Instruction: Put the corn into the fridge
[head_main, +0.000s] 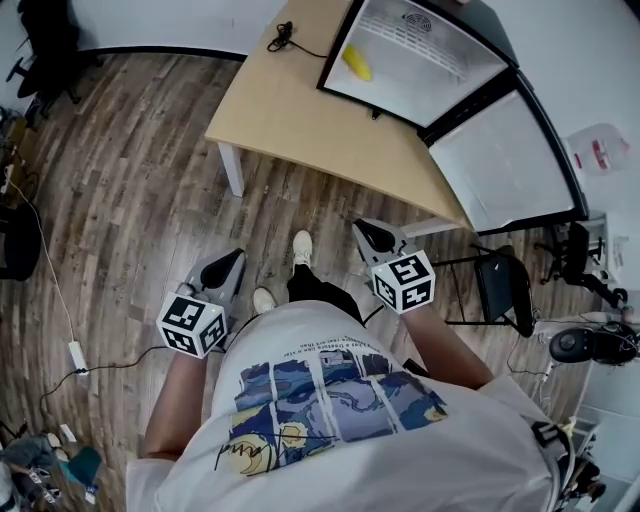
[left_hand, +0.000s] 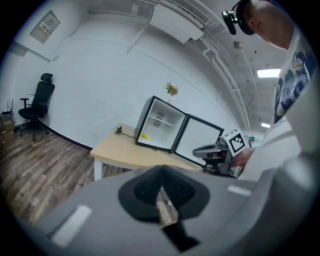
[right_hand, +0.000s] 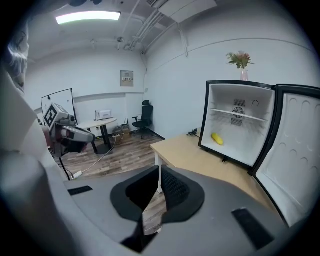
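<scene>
The yellow corn (head_main: 357, 63) lies inside the small white fridge (head_main: 440, 60), which stands on the wooden table (head_main: 300, 120) with its door (head_main: 500, 160) swung wide open. The corn (right_hand: 216, 138) rests on the fridge floor at the left, below the shelf, and also shows in the left gripper view as the corn (left_hand: 145, 135). Both grippers are held close to the person's body, well back from the table. My left gripper (head_main: 236, 256) is shut and empty. My right gripper (head_main: 366, 230) is shut too, with nothing between its pads.
A black cable (head_main: 283, 38) lies on the table's far corner. A black chair (head_main: 500, 290) stands right of the person, below the fridge door. A power strip (head_main: 77, 355) and its cord lie on the wood floor at the left. Flowers (right_hand: 240, 60) top the fridge.
</scene>
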